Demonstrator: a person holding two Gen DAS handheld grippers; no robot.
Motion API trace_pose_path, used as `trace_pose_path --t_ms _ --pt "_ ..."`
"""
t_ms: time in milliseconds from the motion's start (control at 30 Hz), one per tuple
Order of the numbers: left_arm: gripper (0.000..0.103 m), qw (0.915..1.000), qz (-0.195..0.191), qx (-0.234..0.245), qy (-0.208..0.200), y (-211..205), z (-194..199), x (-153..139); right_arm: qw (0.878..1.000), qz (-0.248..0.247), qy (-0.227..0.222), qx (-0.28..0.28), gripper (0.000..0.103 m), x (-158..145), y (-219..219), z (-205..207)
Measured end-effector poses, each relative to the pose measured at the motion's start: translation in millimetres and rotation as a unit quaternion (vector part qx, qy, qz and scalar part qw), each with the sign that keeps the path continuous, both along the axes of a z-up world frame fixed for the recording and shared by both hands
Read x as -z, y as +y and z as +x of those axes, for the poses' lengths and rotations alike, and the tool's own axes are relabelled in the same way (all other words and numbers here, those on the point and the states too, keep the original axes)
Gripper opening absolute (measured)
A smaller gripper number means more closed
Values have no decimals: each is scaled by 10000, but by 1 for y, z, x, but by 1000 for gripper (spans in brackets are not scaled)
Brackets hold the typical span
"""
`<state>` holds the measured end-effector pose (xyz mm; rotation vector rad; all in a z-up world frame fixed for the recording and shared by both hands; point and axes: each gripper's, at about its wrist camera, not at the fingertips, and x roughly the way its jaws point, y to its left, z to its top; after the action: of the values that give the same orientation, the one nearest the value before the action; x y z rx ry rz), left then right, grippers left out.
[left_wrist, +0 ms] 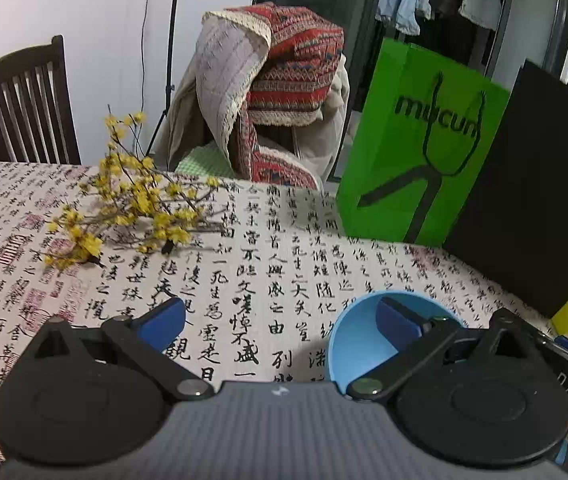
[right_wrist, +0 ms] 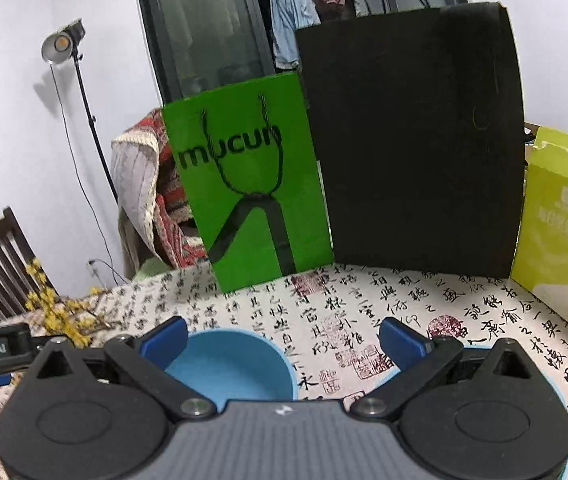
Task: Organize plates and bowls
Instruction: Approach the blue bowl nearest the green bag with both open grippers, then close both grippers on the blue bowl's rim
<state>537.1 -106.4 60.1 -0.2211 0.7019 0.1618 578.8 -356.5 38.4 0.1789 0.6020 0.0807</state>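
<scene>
Green bag (right_wrist: 244,196) beside black bag (right_wrist: 412,140)

A light-blue bowl (right_wrist: 240,364) sits upright and empty on the calligraphy-print tablecloth (right_wrist: 364,320).

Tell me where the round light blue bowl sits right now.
The light blue bowl sits on the calligraphy tablecloth, beside the right gripper's left finger, before the green paper bag.

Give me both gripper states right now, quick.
Left gripper: open, holding nothing; one finger sits inside the blue bowl.
Right gripper: open, empty, above the table.
</scene>
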Motion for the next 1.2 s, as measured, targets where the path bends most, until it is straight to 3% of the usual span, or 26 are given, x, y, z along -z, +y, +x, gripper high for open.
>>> trace_pose_path --t_ms 67,200,333,400,633,833,900,1000,1200 --pt "103 9999 76 30 121 -2 6 9 9999 -106 78 -65 101 6 4 4" --pt "103 9996 62 113 246 -4 13 22 9992 -302 216 -126 82 14 10 9" --pt "103 9994 176 194 245 -11 15 32 9979 -531 310 -184 76 20 16 12" --pt "103 9992 189 245 252 -14 16 37 9972 -582 405 -234 68 23 19 13" --pt "102 9989 268 299 233 -22 16 47 9957 -663 601 -237 58 33 22 19" --pt "84 9981 375 424 245 -33 16 55 9944 -715 722 -285 46 40 24 23" --pt "80 9979 344 466 272 -34 17 57 9943 -693 769 -274 38 42 23 24" --pt "74 9976 385 519 259 -38 16 57 9940 -686 811 -256 33 44 22 26" --pt "53 9970 469 580 196 -40 14 56 9940 -599 868 -292 25 47 22 27"
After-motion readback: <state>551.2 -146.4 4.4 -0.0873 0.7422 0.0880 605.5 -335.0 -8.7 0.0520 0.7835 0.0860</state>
